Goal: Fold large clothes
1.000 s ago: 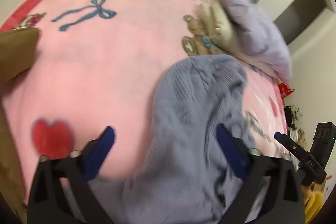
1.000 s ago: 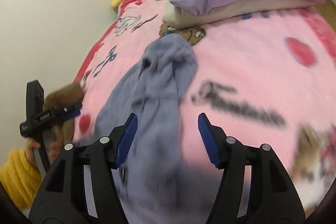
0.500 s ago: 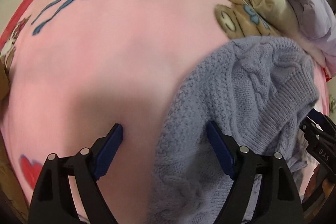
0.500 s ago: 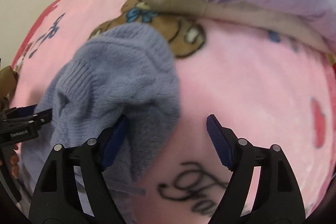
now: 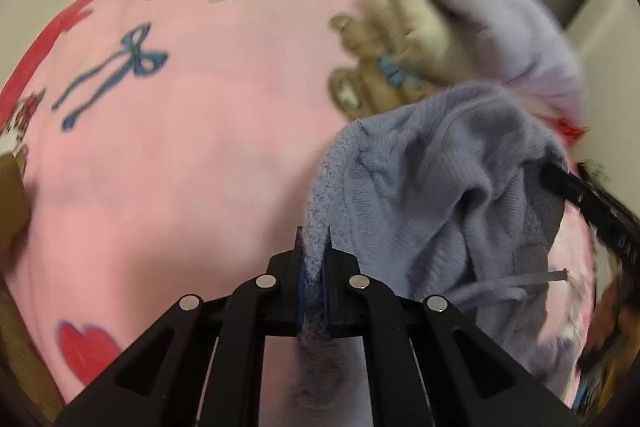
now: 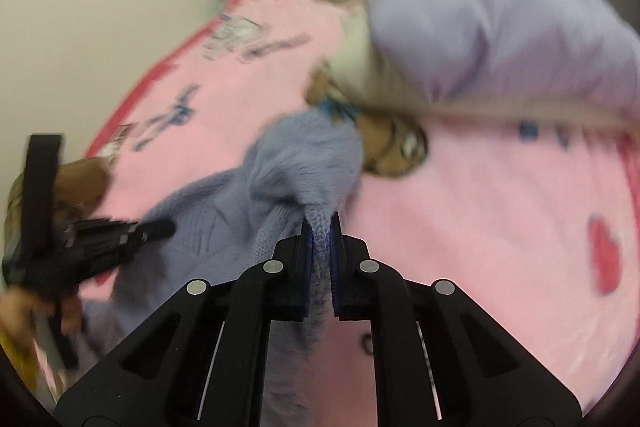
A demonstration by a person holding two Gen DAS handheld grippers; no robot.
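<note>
I have both tongs pinching the lavender knit sweater [image 5: 432, 187], which lies bunched on the pink blanket [image 5: 180, 147] of the bed: the left tongs [image 5: 314, 267] on one ribbed edge, the right tongs [image 6: 320, 247] on another. Next I should lift evenly and draw the edges apart (gently, since knit stretches) before laying it flat.

Both wrist cams look steeply down, close over the bed [image 5: 168, 155]; both views share the blue knit sweater [image 5: 432, 187] & lilac pillow [image 6: 480, 27].
</note>
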